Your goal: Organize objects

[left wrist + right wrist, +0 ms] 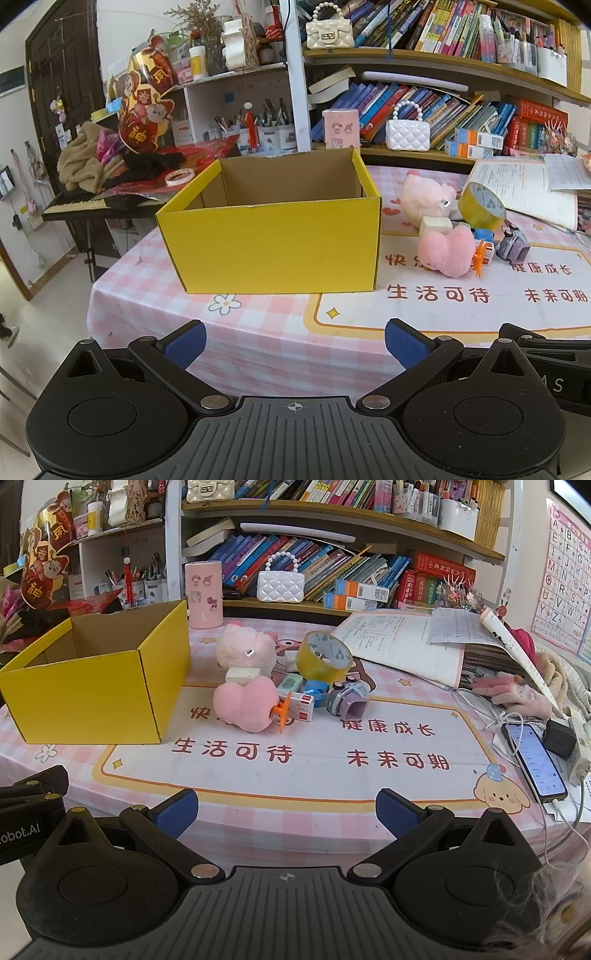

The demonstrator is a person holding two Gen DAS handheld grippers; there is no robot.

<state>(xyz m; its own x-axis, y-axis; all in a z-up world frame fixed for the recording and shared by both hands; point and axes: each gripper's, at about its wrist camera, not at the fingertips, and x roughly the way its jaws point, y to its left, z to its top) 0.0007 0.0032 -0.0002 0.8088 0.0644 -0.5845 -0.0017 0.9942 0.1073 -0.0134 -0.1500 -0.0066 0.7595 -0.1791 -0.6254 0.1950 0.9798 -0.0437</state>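
Left tool (295, 345): wide open, holding nothing, hovering at the near edge of the worktop (258, 343), facing the box.
Right tool (287, 814): wide open, holding nothing, near edge, right of the left tool.
Yellow box (273, 243): open-topped, on the worktop's left part.
Toy cluster: just right of the box; pink plush (242, 709), pale plush (245, 653), yellow tape roll (325, 657), purple toy car (347, 699), small white carton (301, 707).
Phone (535, 760): far right, cable attached.
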